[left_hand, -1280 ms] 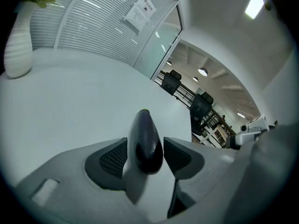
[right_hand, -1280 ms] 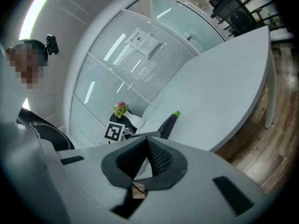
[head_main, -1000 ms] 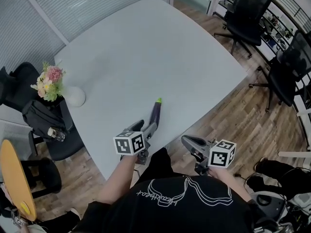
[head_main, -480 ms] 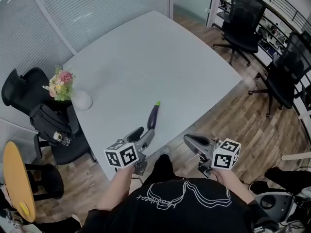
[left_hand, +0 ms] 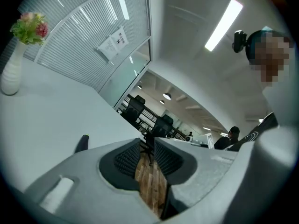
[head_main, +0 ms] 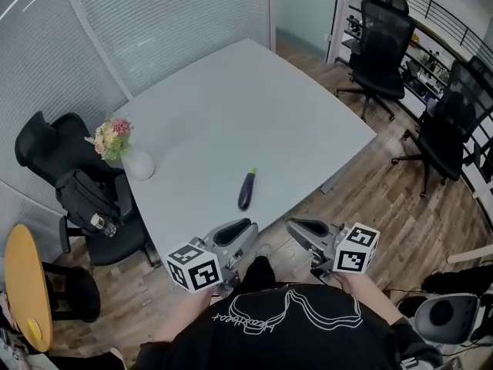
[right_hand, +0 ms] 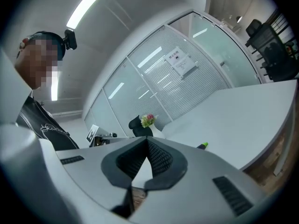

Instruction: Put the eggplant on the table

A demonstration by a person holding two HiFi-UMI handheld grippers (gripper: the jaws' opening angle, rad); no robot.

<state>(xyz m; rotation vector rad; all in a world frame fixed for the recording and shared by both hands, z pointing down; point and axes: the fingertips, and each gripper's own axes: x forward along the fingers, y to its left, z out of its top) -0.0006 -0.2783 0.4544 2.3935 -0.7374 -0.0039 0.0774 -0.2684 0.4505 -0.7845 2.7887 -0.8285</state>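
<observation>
The dark purple eggplant (head_main: 246, 190) with a green stem lies on the pale grey table (head_main: 231, 114), near its front edge, touched by nothing. My left gripper (head_main: 240, 233) hovers off the table edge, close to the person's body. Its jaws are closing with a narrow gap and nothing between them. In the left gripper view (left_hand: 150, 143) only wooden floor shows through that gap, and the eggplant (left_hand: 83, 143) peeks over the left jaw. My right gripper (head_main: 296, 227) is held beside it, shut and empty. In the right gripper view (right_hand: 147, 141) the eggplant's stem (right_hand: 202, 145) shows just past the jaw.
A white vase of flowers (head_main: 139, 163) stands at the table's left edge. A black chair (head_main: 54, 149) with a bag (head_main: 88, 199) is to the left, near a yellow round table (head_main: 23, 284). Office chairs (head_main: 381, 37) (head_main: 454, 122) stand on the wooden floor to the right.
Both grippers have drawn back from the table toward the person and risen. The left gripper has left the eggplant lying on the table, and its jaws have narrowed.
</observation>
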